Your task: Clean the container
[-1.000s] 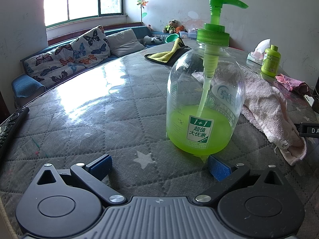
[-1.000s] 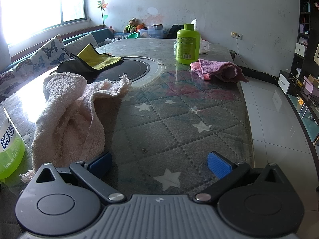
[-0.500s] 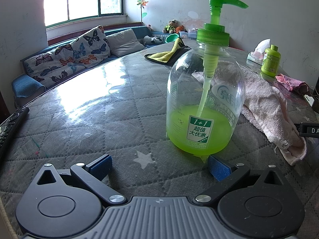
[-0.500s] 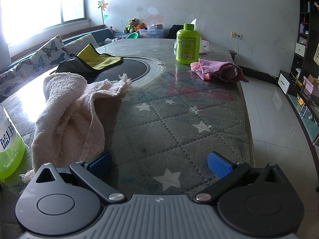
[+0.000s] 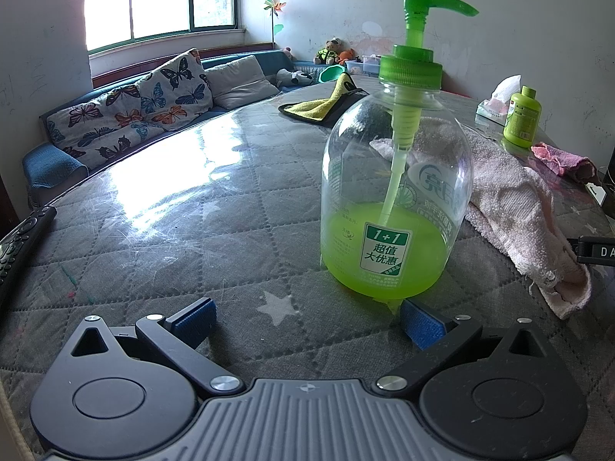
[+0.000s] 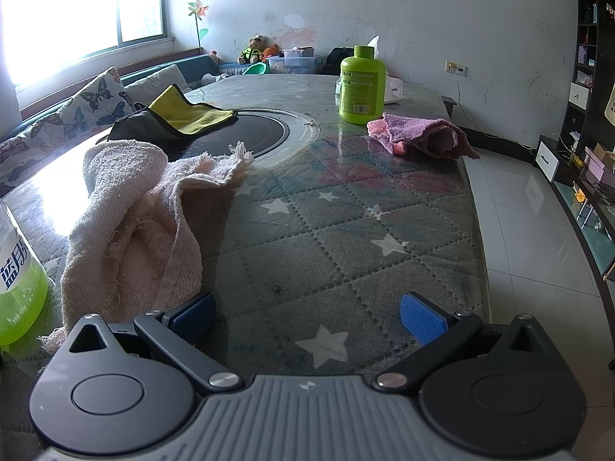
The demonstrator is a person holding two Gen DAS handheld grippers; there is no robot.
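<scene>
The left gripper (image 5: 305, 319) sits low over the glass-topped table (image 5: 192, 199) with its blue-padded fingers (image 5: 194, 317) spread wide, holding nothing. Just ahead of the right-hand finger stands a clear pump bottle (image 5: 396, 192), upright, with a green pump head and green liquid filling its lower part. A pale pink towel (image 5: 515, 199) lies crumpled behind and beside the bottle. Farther back lie a yellow-and-black cloth (image 5: 319, 105), a small green bottle (image 5: 522, 117) and a pink rag (image 5: 561, 159). A remote control (image 5: 23, 238) rests at the table's left edge.
</scene>
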